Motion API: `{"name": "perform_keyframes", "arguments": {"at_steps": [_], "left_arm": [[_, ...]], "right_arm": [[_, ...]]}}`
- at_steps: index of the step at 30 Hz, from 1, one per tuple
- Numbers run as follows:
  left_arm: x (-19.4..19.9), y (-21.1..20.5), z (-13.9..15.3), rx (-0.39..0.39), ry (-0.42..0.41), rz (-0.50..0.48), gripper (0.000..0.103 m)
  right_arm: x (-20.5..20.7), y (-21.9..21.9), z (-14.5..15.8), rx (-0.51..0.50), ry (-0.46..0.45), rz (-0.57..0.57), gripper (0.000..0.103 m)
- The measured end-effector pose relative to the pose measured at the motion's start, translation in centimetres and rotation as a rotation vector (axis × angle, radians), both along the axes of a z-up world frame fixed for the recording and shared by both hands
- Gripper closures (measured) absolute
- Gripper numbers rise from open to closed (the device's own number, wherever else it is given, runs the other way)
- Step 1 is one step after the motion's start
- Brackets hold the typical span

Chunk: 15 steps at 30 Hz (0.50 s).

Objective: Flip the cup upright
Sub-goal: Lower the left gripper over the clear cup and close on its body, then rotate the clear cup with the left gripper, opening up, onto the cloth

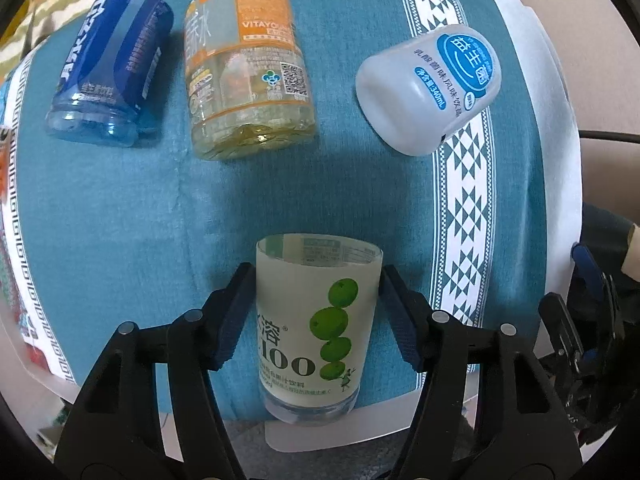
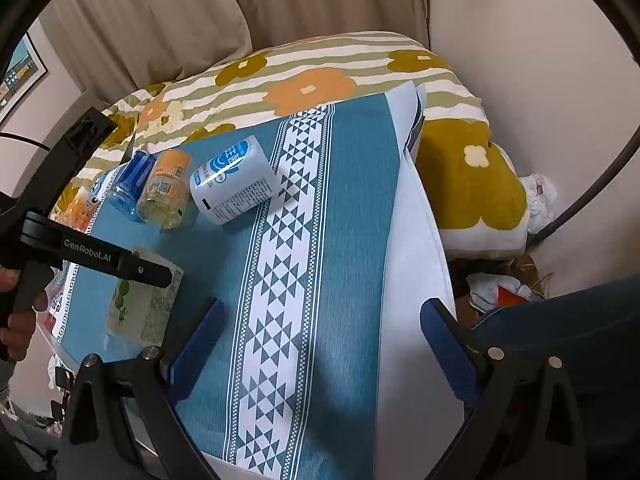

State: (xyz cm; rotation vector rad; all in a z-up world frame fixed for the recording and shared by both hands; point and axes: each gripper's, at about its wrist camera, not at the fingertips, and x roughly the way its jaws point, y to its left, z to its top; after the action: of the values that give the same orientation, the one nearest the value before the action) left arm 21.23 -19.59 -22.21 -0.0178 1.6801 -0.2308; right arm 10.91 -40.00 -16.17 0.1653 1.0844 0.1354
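Note:
A frosted cup (image 1: 316,320) with green fruit print stands between my left gripper's fingers (image 1: 318,280), open rim away from the camera, clear base near the table's front edge. The fingertips touch its sides near the rim, so the gripper looks shut on it. In the right wrist view the cup (image 2: 140,300) is at the left, partly hidden by the left gripper's black arm (image 2: 100,260). My right gripper (image 2: 320,340) is open and empty above the blue cloth.
Three cut-bottle cups lie on the blue patterned cloth (image 1: 472,200) at the back: blue (image 1: 112,68), orange-labelled (image 1: 248,68), white (image 1: 432,88). A floral cushion (image 2: 460,176) lies beyond the table's right edge, with clutter on the floor.

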Motion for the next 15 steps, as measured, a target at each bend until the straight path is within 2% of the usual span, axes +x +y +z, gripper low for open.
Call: {"name": "perform_keyframes", "arguments": {"at_steps": [8,15], "left_arm": [[-0.2,-0.2,0.7,-0.022,-0.006,-0.020,0.038],[-2.0,1.0,4.2,-0.073,-0.087,-0.029,0.039]], "right_arm": [[0.1,-0.2,0.3,0.000,-0.008,-0.018,0.006],[-0.2,0.2,2.1,-0.005,-0.046,-0.024,0.006]]}}
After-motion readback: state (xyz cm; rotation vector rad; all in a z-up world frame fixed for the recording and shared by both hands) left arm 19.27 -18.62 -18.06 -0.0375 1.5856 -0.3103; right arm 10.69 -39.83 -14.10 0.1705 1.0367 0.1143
